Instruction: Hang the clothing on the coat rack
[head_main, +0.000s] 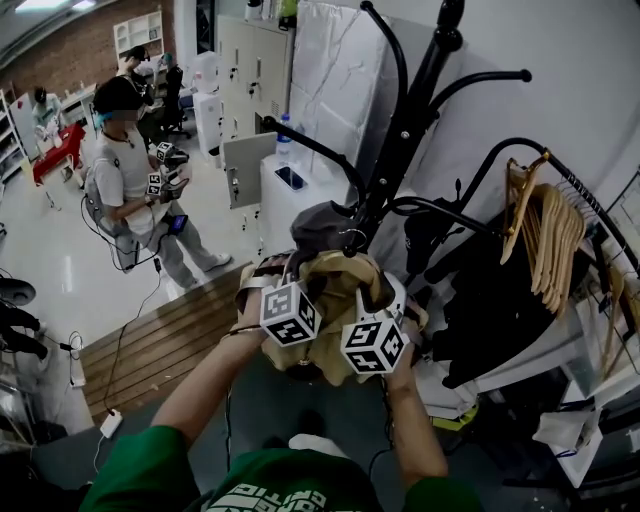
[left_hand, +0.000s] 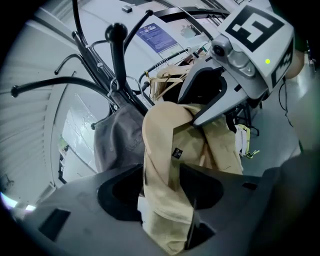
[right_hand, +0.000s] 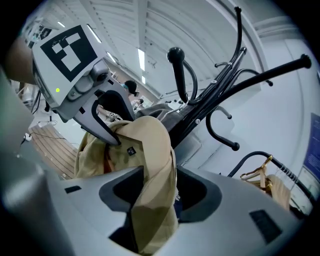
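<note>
Opening jaws on both the left gripper (left_hand: 162, 197) and right gripper (right_hand: 152, 200), with the tan jacket (head_main: 345, 272) bunched between them low against the coat rack (head_main: 420, 95), risk it sliding to the floor unless a hook has caught it

- The coat rack (head_main: 418, 95) stands straight ahead of both tongs. Its curved black arms (head_main: 522, 75) spread left, right and upward, with open air between them.
- A grey garment (head_main: 322, 224) already fills the lower arm just behind the beige garment (head_main: 345, 275).
- The jaws of the left tongs (left_hand: 162, 200) and right tongs (right_hand: 152, 200) are opening, and beige cloth fills both gaps. The two tongs crowd each other, side by side.
- To the right, wooden hangers (head_main: 548, 235) and dark clothes (head_main: 495, 300) on a rail block the way, close to the rack.
- To the left there is clear room over the wooden decking (head_main: 165, 340). A person (head_main: 125, 180) stands well apart.
- A white cabinet (head_main: 280, 215) closes off the space behind the rack.
</note>
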